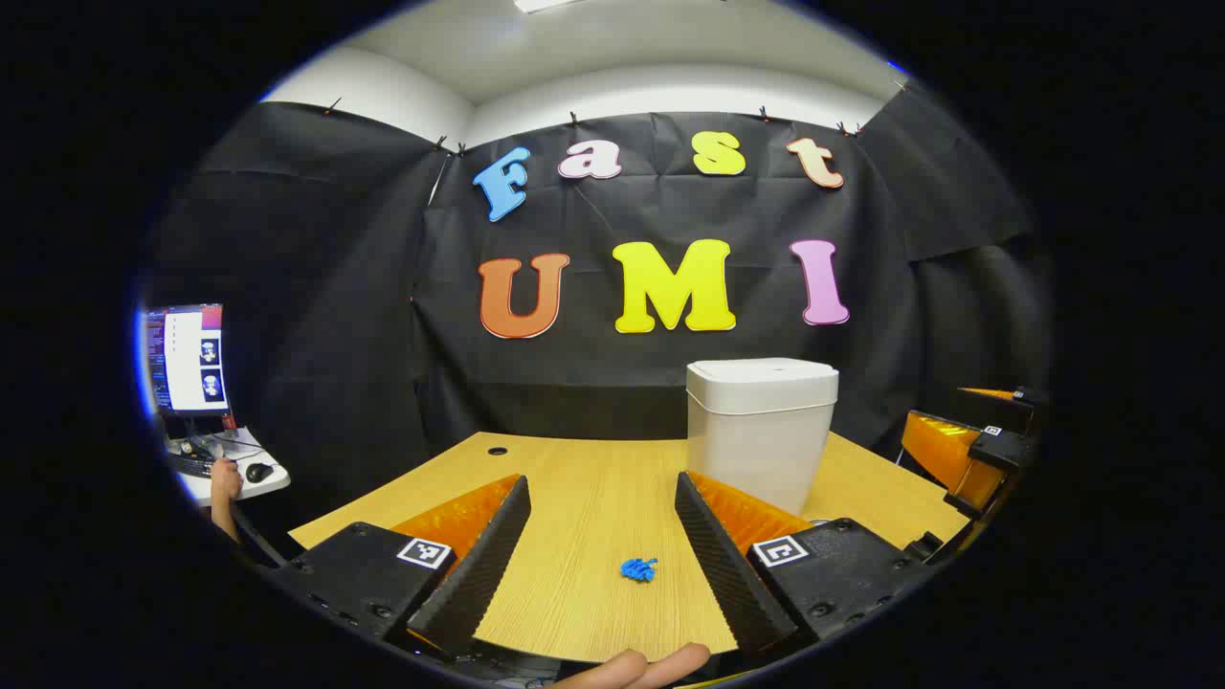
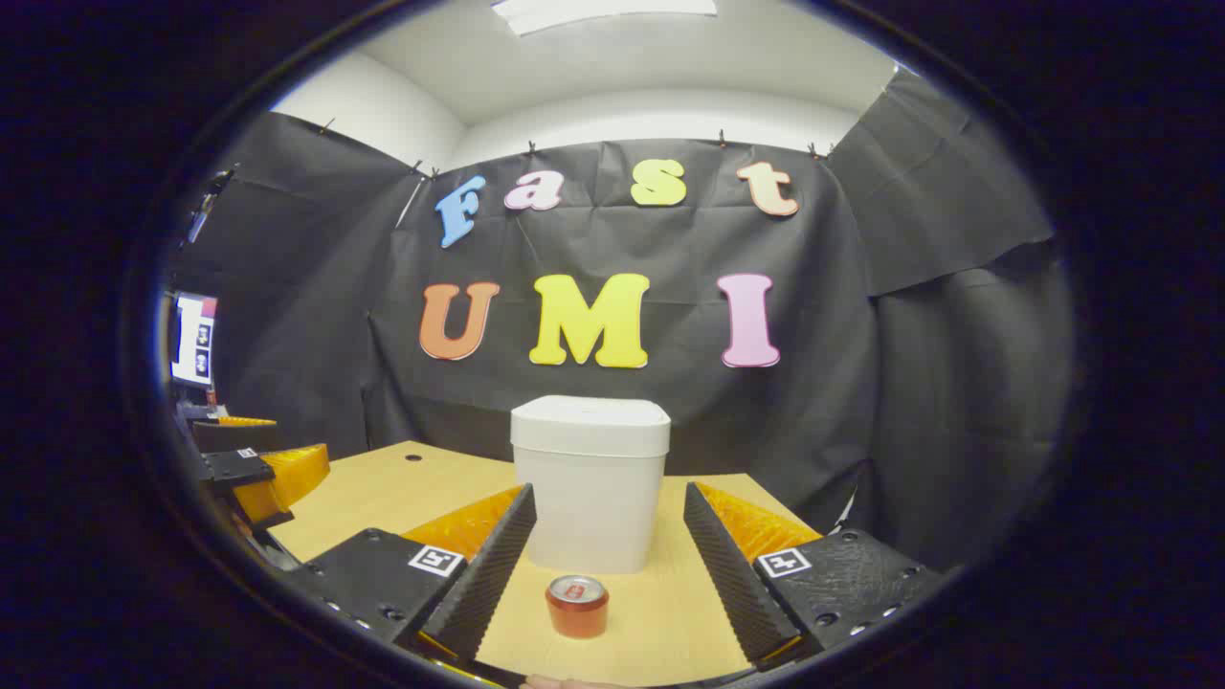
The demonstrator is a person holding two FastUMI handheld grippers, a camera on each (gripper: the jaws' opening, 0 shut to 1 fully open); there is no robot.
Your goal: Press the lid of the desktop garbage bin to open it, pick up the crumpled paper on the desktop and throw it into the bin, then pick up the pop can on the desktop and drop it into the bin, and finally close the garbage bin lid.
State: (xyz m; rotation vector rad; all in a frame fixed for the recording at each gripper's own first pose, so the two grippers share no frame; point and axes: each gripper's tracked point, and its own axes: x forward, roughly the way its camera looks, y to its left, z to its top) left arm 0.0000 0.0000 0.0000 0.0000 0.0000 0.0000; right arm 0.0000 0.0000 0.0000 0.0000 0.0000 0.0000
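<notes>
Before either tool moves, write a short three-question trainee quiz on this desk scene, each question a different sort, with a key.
1. True or false: the lid of the garbage bin is already open.
2. Multiple choice: in the right gripper view, what stands on the desk between the right tool fingers, in front of the bin? A) a cup B) the pop can C) a book
3. Fill in: in the left gripper view, the crumpled paper between the open left tool fingers is coloured ____.

Key: 1 false, the lid is shut; 2 B; 3 blue.
</notes>
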